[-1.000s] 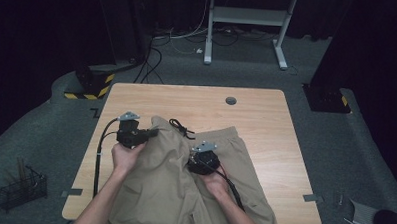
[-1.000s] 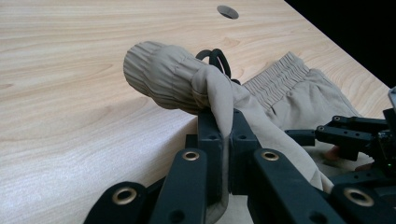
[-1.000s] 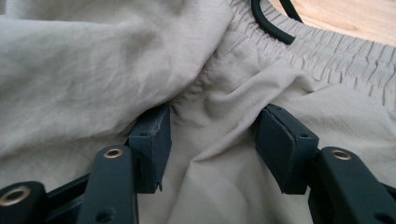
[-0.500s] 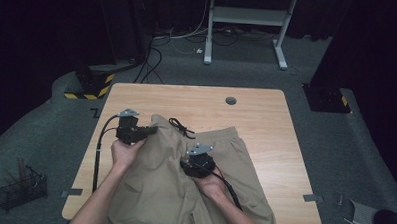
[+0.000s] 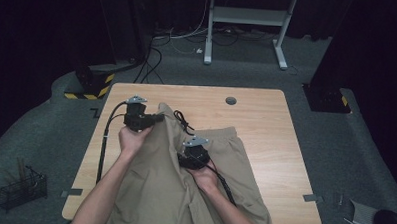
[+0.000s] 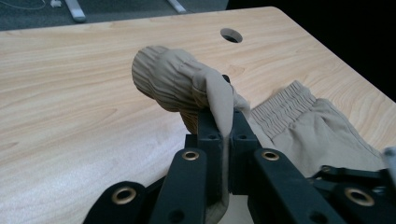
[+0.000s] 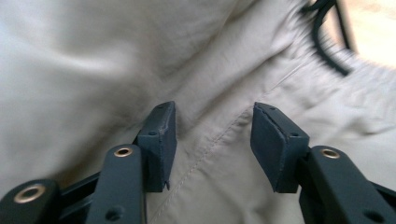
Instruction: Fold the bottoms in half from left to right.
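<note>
— Left gripper (image 5: 159,117), status?

— Jaws clamped tight on a fold of the khaki shorts (image 5: 183,191). In the left gripper view the pinched cloth (image 6: 187,84) bunches up past the fingertips, ribbed waistband side, lifted off the wooden table (image 5: 266,119).

— Right gripper (image 5: 182,159)?

— Jaws apart, and they have just been opening a little. In the right gripper view a stitched seam of the shorts (image 7: 205,154) runs between the two pads, with gaps on both sides; nothing gripped. Black drawstring (image 7: 327,37) lies farther off at the waistband, blurred.

— Where do the shorts lie overall?

— Spread over the near half of the table, waistband toward the far side, one corner raised at the left gripper.

— Hand poses?

— Left hand (image 5: 130,137) holds its gripper roughly level, pointing right across the table. Right hand (image 5: 204,177) sits low over the middle of the shorts, gripper aimed forward and left, into the cloth. Both forearms enter from the near edge.
</note>
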Available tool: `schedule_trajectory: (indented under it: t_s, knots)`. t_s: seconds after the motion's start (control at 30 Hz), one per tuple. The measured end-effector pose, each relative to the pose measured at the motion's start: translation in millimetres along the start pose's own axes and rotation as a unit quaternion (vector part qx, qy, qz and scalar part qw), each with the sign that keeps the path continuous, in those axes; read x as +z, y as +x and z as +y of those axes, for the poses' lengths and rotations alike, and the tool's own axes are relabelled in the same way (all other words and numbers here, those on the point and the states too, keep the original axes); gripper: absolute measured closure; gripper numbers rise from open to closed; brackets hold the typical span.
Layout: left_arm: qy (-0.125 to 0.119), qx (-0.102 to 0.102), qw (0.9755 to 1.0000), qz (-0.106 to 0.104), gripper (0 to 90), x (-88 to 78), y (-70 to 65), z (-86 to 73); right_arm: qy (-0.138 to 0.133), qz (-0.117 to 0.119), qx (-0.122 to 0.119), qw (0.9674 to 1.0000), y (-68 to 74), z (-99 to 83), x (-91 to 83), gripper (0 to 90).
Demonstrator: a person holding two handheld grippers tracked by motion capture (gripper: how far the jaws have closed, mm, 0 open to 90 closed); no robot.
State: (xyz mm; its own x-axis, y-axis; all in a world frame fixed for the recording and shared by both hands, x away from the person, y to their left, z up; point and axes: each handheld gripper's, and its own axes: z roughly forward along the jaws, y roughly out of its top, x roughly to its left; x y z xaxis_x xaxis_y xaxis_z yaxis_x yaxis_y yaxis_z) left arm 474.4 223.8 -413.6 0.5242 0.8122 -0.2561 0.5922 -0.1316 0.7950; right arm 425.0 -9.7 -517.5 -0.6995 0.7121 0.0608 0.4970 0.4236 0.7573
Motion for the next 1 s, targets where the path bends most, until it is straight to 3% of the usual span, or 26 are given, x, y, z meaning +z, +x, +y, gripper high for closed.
schedule_trajectory:
  t_s: [0.07,0.13,0.2,0.3,0.37,0.5,0.63,0.77,0.87,1.0]
  knots:
    - [0.0,0.001,1.0,0.001,86.6,0.6,-1.2,-0.8,-0.018,0.002,-0.004,0.9998,-3.3,0.5,-19.0,49.2]
    - [0.0,0.0,1.0,0.001,86.5,0.4,-3.7,-1.8,-0.017,0.002,-0.003,0.9998,-8.3,0.5,-39.7,47.5]
    - [-0.001,0.012,0.9999,0.007,86.4,-2.1,-7.4,-1.9,-0.015,0.002,-0.005,0.9999,-15.0,-5.3,-60.0,47.5]
    - [0.001,0.019,0.9998,0.011,86.4,-3.7,-11.6,-1.7,-0.002,-0.022,-0.024,0.9995,-28.2,-22.8,-83.7,47.9]
    - [0.001,0.017,0.9998,0.006,86.2,-2.8,-13.4,-1.3,-0.001,-0.031,-0.023,0.9993,-37.9,-33.8,-91.6,48.8]
    - [-0.001,0.014,0.9999,-0.004,85.9,-0.3,-19.6,-1.0,0.016,-0.024,-0.009,0.9995,-53.4,-51.9,-92.8,52.4]
    - [0.0,0.028,0.9995,-0.01,85.8,1.7,-31.7,-1.2,0.019,-0.037,-0.011,0.9991,-60.8,-61.1,-94.0,52.7]
    - [0.0,0.031,0.9994,-0.017,85.7,3.1,-37.8,-0.6,0.019,-0.039,-0.005,0.999,-63.7,-64.5,-96.1,52.3]
    - [0.001,0.039,0.999,-0.021,85.8,6.5,-42.4,3.3,0.038,-0.019,0.003,0.9991,-65.8,-70.3,-88.5,51.3]
    - [0.001,0.038,0.9989,-0.028,85.7,10.9,-46.9,6.1,0.021,-0.031,-0.007,0.9993,-62.7,-73.2,-85.7,50.8]
